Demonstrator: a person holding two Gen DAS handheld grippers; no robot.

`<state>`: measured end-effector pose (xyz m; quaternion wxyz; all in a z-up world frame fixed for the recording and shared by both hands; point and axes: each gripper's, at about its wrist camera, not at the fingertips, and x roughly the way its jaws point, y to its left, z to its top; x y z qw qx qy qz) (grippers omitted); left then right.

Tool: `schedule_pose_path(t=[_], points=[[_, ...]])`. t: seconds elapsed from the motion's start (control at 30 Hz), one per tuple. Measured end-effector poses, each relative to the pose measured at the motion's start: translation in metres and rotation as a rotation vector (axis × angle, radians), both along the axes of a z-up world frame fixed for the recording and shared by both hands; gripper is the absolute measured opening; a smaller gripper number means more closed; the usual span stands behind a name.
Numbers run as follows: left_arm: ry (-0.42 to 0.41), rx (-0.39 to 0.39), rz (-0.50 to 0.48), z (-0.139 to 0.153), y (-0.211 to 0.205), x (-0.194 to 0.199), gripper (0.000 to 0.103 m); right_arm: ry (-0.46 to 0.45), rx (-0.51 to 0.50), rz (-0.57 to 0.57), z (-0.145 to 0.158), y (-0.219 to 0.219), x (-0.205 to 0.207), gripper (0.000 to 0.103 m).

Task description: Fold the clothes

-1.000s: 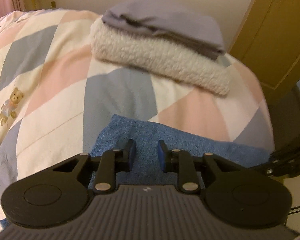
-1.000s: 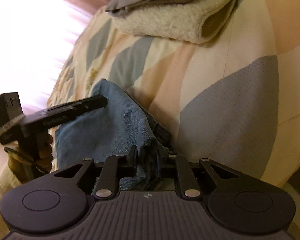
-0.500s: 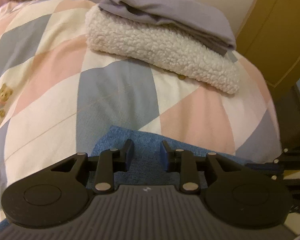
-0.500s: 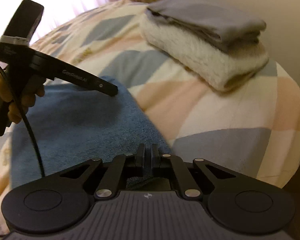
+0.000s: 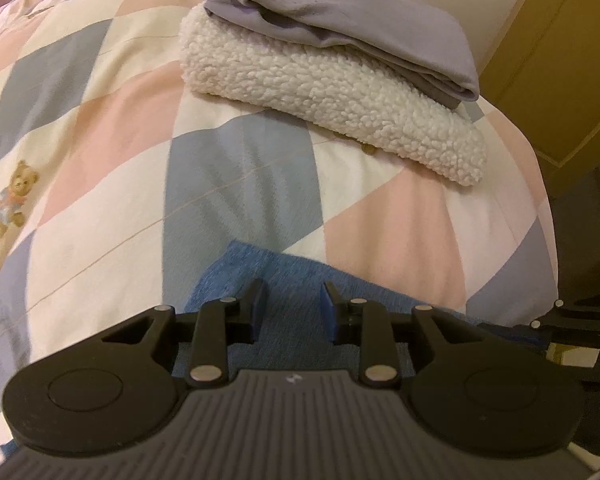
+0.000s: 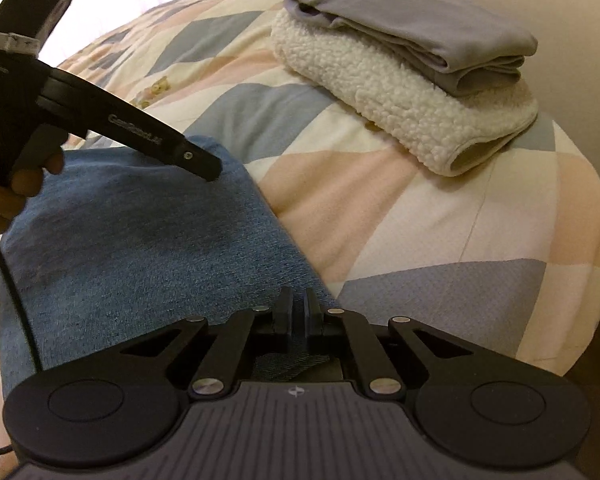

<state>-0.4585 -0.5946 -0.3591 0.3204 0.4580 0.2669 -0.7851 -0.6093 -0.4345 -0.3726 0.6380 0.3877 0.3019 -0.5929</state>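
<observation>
A folded blue denim garment (image 6: 140, 248) lies flat on the bed in front of me. My right gripper (image 6: 299, 308) is shut on its near right edge, with a strip of denim pinched between the pads. A hand holds my left gripper (image 6: 209, 169), whose tips rest down on the garment's far corner. In the left wrist view the left gripper (image 5: 292, 304) stands open, and the denim (image 5: 292, 276) lies flat under the gap with nothing pinched.
A folded white fleece (image 5: 332, 92) with a folded grey garment (image 5: 340, 16) on top sits further back on the bed. The quilt (image 5: 100, 152) has pastel diamonds and a teddy-bear print (image 5: 12, 200). A wooden wardrobe (image 5: 552, 60) stands beyond the bed's right edge.
The right gripper rolled from a tilted to a level stance and closed its jaws on the denim edge. The left gripper's jaws widened slightly; it stayed over the garment's far corner.
</observation>
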Motion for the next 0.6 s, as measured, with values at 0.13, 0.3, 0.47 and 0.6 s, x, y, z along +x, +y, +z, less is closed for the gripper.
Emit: schedule_pose_path(t=[0.13,0.3,0.47,0.6], points=[[-0.058,0.002,0.063,0.019,0.01,0.017,0.026,0.022,0.008,-0.01,0.002,0.0,0.005,0.006],[-0.055,-0.03,0.215,0.044,0.027,0.086,0.029,0.02,0.007,-0.027,0.001,0.0,0.006,0.007],[-0.075,0.055,0.358,-0.001,0.023,0.113,0.032,-0.014,-0.001,0.002,0.0,-0.001,0.001,0.008],[-0.089,-0.004,0.416,0.024,0.029,0.105,0.029,-0.01,0.018,0.088,0.001,-0.006,-0.002,0.008]])
